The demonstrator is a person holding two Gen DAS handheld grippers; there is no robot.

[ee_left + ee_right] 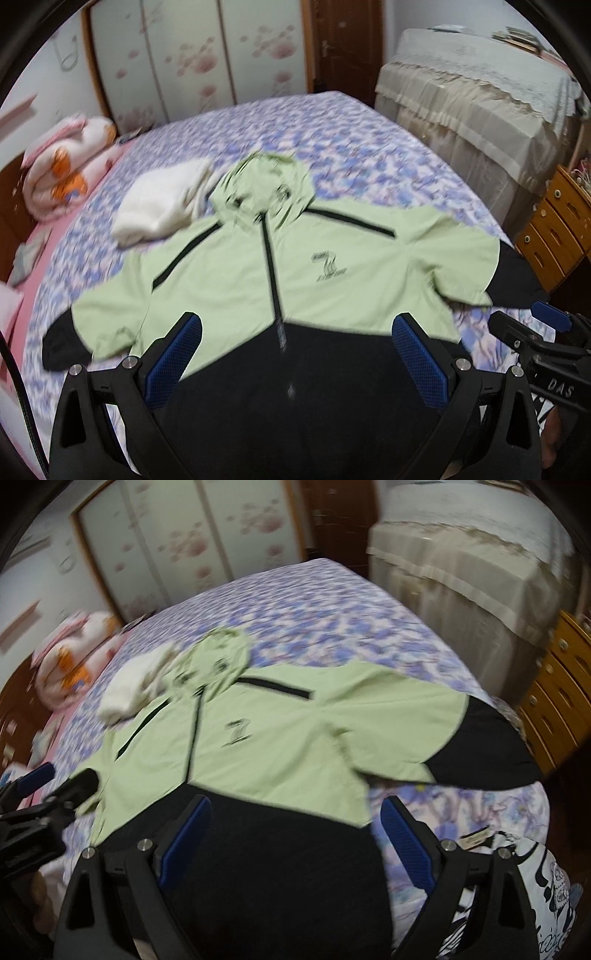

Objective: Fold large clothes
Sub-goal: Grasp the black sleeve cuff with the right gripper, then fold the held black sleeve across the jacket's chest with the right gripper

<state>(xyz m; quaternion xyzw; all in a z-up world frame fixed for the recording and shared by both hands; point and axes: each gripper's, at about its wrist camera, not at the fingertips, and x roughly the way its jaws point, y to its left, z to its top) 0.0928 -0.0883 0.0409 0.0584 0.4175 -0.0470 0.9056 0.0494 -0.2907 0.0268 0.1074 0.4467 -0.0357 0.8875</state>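
Lying flat and face up on the bed (332, 122), the green and black jacket (258, 266) spreads ahead of both tongs, hood (266, 184) farthest away, black hem nearest, zip running straight away from them; its long axis across the sleeves runs side to side. Left sleeve cuff (61, 349) sits off to the left of the left tongs (295, 328), which hang over the hem near the zip, jaws wide apart with nothing between them. A white folded garment (162, 201) lies beyond, just left of the hood and touching it. Right tongs (295, 808) hover over the jacket's right hem corner, jaws likewise spread and empty; the right sleeve (480, 746) stretches away to their right, so that hand is judged the nearer to it. Chest logo (328, 267) shows a large "7"; smaller lettering beneath is too blurred to read. The right tongs' body in the left view bears "DAS".
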